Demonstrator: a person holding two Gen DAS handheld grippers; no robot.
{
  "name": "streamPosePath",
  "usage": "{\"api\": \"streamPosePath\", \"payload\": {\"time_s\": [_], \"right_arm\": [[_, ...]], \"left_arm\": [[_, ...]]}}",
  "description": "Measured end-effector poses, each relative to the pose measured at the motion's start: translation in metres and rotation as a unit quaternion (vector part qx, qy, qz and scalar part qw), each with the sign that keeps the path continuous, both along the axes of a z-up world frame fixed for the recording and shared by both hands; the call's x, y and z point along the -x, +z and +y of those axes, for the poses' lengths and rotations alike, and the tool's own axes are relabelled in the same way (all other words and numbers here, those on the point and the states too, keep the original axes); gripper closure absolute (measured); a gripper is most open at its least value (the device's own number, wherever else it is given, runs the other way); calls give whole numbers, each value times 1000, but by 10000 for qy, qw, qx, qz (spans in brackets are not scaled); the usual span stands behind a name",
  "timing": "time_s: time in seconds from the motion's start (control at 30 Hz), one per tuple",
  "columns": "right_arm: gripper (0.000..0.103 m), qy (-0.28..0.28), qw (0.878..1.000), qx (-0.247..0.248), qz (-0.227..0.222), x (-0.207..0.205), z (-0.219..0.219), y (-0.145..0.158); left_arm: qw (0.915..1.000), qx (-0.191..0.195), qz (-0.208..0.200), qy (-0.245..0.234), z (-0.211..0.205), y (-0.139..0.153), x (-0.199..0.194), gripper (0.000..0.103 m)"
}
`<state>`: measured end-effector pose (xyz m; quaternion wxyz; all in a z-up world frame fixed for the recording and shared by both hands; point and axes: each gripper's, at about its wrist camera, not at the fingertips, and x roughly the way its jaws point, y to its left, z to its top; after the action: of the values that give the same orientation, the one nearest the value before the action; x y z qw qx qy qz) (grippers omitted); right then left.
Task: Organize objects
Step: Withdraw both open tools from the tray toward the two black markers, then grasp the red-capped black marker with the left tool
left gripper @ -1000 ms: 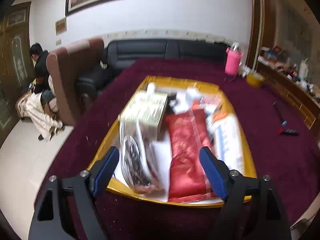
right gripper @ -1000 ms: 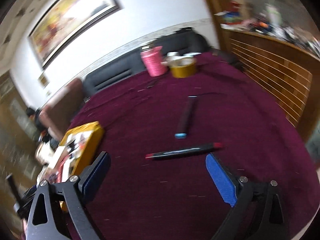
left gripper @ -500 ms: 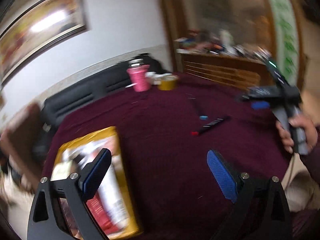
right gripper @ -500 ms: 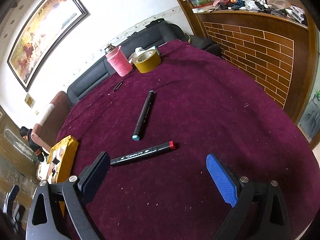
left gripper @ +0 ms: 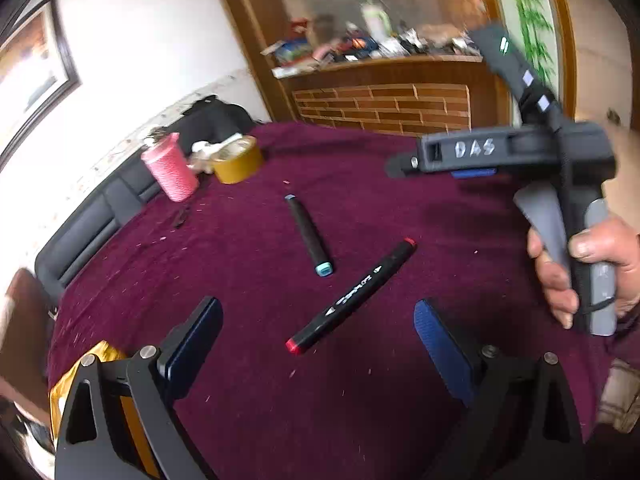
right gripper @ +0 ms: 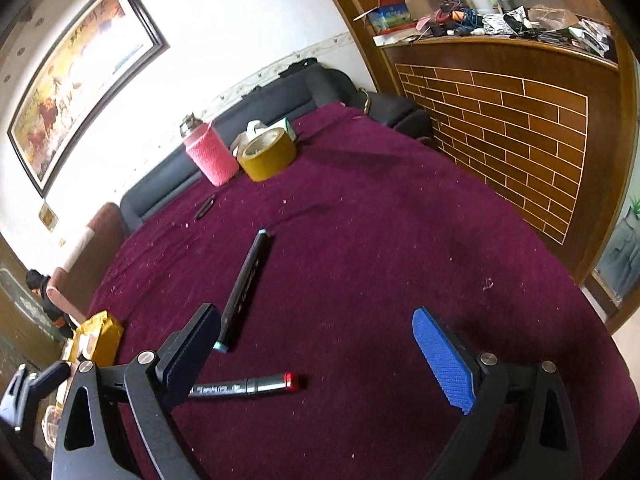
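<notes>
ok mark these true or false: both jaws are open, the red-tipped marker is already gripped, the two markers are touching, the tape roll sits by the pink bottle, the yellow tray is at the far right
1. The jaws of both the left gripper and the right gripper are open. True.
2. The red-tipped marker is already gripped. False: it lies free on the maroon tablecloth.
3. The two markers touch. False: the blue-tipped marker lies apart from it.
4. The tape roll sits beside the pink bottle. True.
5. The yellow tray is at the far right. False: it is at the left edge.

Probably a home lounge — sofa (right gripper: 248, 120), framed painting (right gripper: 80, 80).
</notes>
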<state>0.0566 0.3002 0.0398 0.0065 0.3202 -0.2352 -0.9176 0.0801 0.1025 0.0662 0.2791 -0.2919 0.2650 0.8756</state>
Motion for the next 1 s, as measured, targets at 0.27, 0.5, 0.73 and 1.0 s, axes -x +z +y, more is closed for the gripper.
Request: {"api": "streamPosePath", "payload": {"time_s": [0.27,0.5,0.73,1.0], "right_arm": [[4,44,9990,439,-44,1,13,-12],[4,37,9966,791,-212,4,23,-22],[4,3,9950,924,-375,8,26,-30],[4,-3,9950,888,-455,10,25,-32]], "left_arm": [[9977,222,-581,-285,33,-39,39,7],[9930,325,-1123,-156,40,-58,55,33],[9907,124,-1343,190,22,-56,55,89],[9767,-322,-1567,1433,-49,-57,72,87]]}}
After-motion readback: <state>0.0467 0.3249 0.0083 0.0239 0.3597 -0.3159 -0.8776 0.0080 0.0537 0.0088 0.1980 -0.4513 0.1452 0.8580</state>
